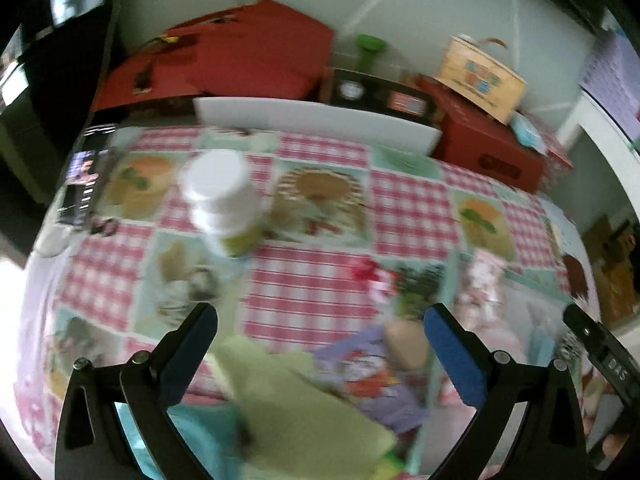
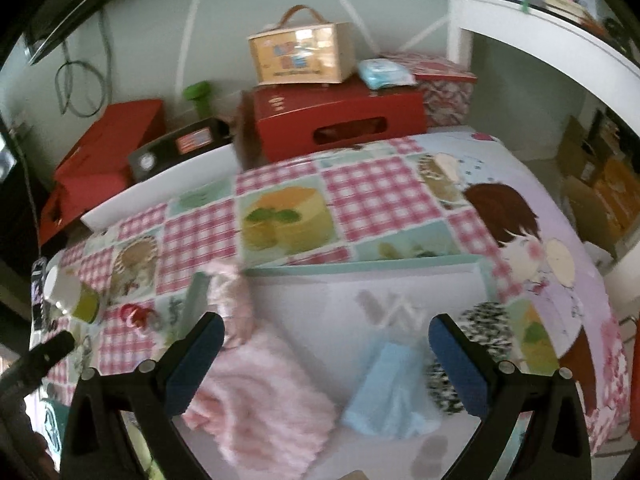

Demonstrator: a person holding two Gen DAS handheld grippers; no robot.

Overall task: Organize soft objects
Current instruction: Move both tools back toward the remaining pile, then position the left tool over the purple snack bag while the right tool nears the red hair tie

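Fluffy pink cloth (image 2: 256, 392) and folded light-blue cloth (image 2: 390, 390) in white box (image 2: 360, 280) | right hand-held gripper (image 2: 326, 346) released above | left hand-held gripper (image 1: 320, 338) released over pale green cloth (image 1: 304, 412)

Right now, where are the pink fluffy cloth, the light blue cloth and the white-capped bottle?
pink fluffy cloth (image 2: 260, 400), right wrist view, middle of the fabric.
light blue cloth (image 2: 390, 392), right wrist view, centre of the folded piece.
white-capped bottle (image 1: 218, 184), left wrist view, on its white cap.

Motion blur smears the pale green folded cloth (image 1: 304, 412) between the left hand-held gripper (image 1: 320, 344) fingers; its lower end is cut by the frame. The speckled black-and-white soft item (image 2: 476, 344) sits partly hidden behind the right hand-held gripper (image 2: 326, 350) finger.
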